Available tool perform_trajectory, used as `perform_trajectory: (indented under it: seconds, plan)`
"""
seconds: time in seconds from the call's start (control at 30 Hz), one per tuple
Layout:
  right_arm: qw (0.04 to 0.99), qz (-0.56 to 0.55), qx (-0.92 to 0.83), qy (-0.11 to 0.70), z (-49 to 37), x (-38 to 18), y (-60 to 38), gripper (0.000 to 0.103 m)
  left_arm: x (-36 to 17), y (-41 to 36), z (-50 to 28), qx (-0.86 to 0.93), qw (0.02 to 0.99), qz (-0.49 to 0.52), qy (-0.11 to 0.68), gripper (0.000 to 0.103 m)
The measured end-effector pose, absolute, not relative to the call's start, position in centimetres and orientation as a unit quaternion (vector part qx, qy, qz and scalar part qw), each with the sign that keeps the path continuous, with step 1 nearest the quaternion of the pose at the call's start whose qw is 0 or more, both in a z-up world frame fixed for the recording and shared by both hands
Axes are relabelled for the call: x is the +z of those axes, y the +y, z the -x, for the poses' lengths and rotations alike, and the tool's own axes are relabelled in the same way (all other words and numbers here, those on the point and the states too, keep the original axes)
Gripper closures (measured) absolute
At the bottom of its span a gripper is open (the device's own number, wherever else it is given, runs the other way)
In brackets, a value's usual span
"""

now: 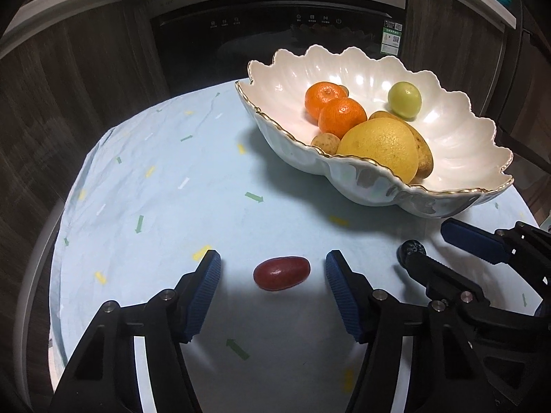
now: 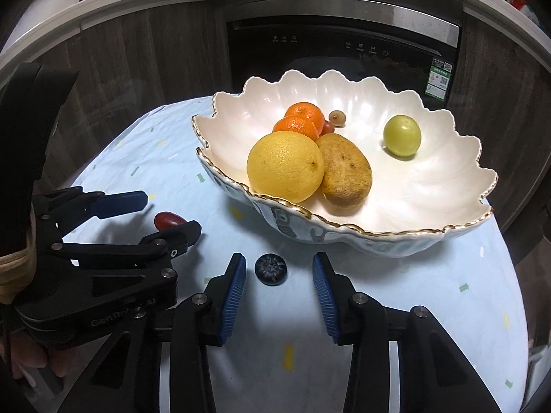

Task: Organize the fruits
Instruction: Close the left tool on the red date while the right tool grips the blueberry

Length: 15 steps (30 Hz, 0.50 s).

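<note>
Two hand-held grippers bracket the last loose fruits on a cloth-covered counter (image 1: 155, 172) — the left hand-held gripper (image 1: 273, 268) spread around a red grape (image 1: 281, 273), the right hand-held gripper (image 2: 279, 270) spread around a blueberry (image 2: 270, 270), pads clear of both. Beyond them a scalloped white bowl (image 2: 447, 186) already holds a grapefruit (image 2: 285, 166), two mandarins (image 1: 335, 110), a kiwi (image 2: 347, 170) and a green plum (image 2: 402, 135). The pick-up step appears to be in hand; next, each pair of jaws would need to close gently — both fruits bruise easily — then lift over the gilt rim.
</note>
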State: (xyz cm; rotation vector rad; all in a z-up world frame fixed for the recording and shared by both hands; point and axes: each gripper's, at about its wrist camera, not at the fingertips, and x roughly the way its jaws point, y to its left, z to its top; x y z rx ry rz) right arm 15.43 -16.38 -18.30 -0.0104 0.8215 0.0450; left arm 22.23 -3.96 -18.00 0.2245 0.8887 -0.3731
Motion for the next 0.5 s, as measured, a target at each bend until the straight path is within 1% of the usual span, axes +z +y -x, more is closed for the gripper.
perform_trajectory:
  seconds: [0.17,0.27,0.37,0.5]
  plan:
    - [0.913,0.004,0.029,0.408,-15.9,-18.7,-16.2,0.072,-18.4,-4.2,-22.3,-0.181,0.879,-0.107,0.428,0.045]
    - [0.91,0.001,0.029,0.413,-16.1,-18.9,-16.2,0.074,-18.7,-4.2,-22.4,-0.182,0.877,-0.102,0.433,0.048]
    - [0.907,-0.004,0.031,0.42,-16.3,-19.1,-16.2,0.079,-18.8,-4.2,-22.4,-0.181,0.878,-0.097,0.432,0.048]
    - [0.904,-0.004,0.031,0.425,-16.6,-19.3,-16.2,0.081,-18.8,-4.2,-22.4,-0.181,0.879,-0.094,0.432,0.049]
